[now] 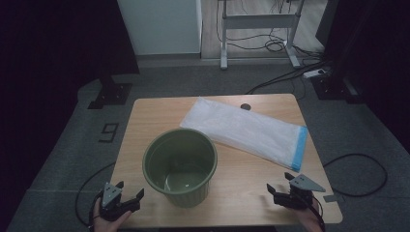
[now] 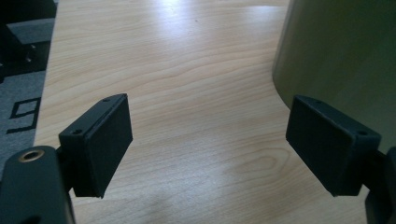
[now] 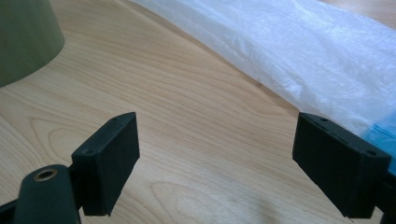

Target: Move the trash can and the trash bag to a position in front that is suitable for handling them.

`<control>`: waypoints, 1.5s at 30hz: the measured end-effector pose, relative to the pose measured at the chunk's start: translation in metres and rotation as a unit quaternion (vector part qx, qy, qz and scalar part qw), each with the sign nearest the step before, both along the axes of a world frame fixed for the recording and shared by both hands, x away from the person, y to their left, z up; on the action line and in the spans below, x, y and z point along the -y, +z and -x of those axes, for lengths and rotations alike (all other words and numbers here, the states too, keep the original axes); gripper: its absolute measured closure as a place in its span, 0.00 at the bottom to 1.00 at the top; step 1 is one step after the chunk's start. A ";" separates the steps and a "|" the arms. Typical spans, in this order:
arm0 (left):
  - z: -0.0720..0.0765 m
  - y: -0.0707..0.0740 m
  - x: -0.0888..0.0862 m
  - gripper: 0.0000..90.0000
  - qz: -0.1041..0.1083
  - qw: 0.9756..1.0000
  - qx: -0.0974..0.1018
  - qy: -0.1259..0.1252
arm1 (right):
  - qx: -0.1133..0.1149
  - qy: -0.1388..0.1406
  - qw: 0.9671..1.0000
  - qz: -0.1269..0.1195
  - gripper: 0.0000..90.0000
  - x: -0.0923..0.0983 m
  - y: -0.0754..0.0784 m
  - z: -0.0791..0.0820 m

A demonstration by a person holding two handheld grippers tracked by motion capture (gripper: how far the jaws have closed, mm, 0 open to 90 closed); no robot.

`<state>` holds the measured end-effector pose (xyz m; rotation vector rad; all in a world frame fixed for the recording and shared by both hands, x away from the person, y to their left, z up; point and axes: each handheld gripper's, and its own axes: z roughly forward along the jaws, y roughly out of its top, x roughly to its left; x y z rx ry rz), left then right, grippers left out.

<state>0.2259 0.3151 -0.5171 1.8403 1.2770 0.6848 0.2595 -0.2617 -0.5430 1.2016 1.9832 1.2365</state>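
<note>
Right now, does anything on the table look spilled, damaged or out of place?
Nothing stands out. The green bin stands upright with nothing spilled around it, and the white plastic bag lies flat and folded beyond it, set at a diagonal. Both tongs, left and right, are open and hold nothing.

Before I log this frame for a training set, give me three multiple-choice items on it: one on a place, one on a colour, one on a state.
1. Where does the plastic bag lie relative to the bin?
A. inside it
B. on the table beyond it, toward the right
C. under it

2. What colour is the bin?
A. green
B. red
C. white

3. How do the left gripper and right gripper stand?
A. both open, holding nothing
B. both shut on the bag
C. left shut on the bin's rim

Key: 1 B, the bag lies flat on the wood past the bin; 2 A, its wall and inside are olive green; 3 A, bare table shows between each pair of jaws.
</note>
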 end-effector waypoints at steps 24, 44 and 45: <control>0.005 0.026 0.051 0.14 0.032 0.976 0.027 -0.215 | 0.012 -0.022 0.999 -0.020 0.16 0.017 0.003 0.000; -0.031 0.032 0.087 0.14 0.039 0.968 0.027 -0.248 | 0.011 -0.002 1.000 -0.016 0.16 0.006 0.000 -0.004; -0.033 0.033 0.090 0.14 0.039 0.968 0.026 -0.248 | 0.011 -0.002 1.000 -0.016 0.16 0.006 0.000 -0.004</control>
